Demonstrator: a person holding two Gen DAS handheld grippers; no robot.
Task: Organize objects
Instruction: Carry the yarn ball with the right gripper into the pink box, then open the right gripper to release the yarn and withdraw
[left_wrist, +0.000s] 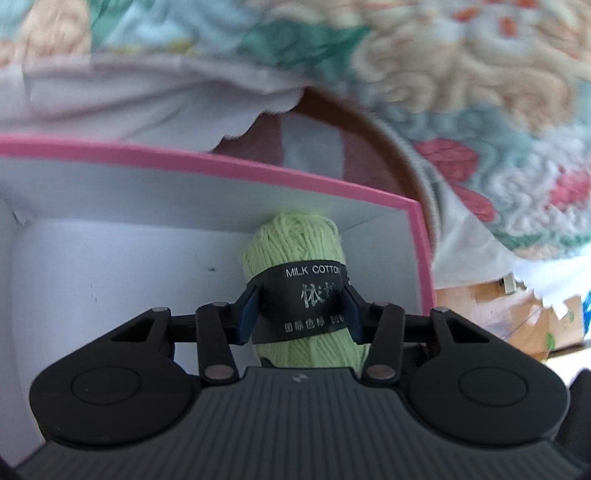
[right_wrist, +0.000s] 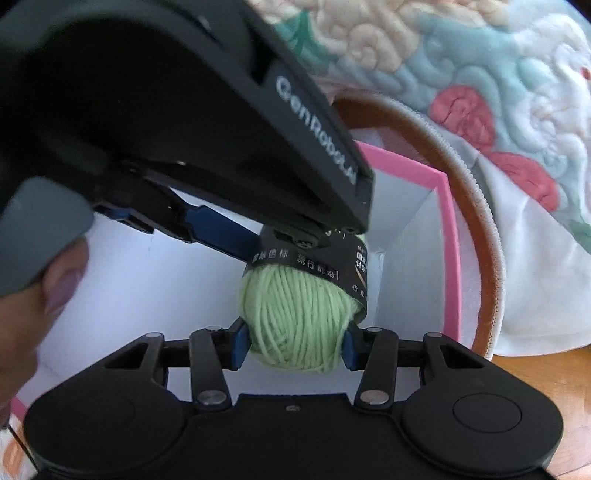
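A light green yarn skein (left_wrist: 295, 243) with a black "MILK COTTON" band lies against the right wall inside a white box with a pink rim (left_wrist: 221, 166). My left gripper (left_wrist: 301, 295) is shut on the skein, its blue pads pressing the band's two sides. In the right wrist view the same skein (right_wrist: 295, 314) shows its rounded end. My right gripper (right_wrist: 291, 332) is shut on that end, with the left gripper's black body (right_wrist: 221, 129) just above. The box rim (right_wrist: 452, 229) lies to the right.
A person's thumb (right_wrist: 55, 291) holds the left tool. A brown round rim (right_wrist: 476, 206) with white cloth curves behind the box. A quilted floral blanket (left_wrist: 461, 74) fills the background. Wooden surface (right_wrist: 554, 373) and cardboard (left_wrist: 517, 314) lie to the right.
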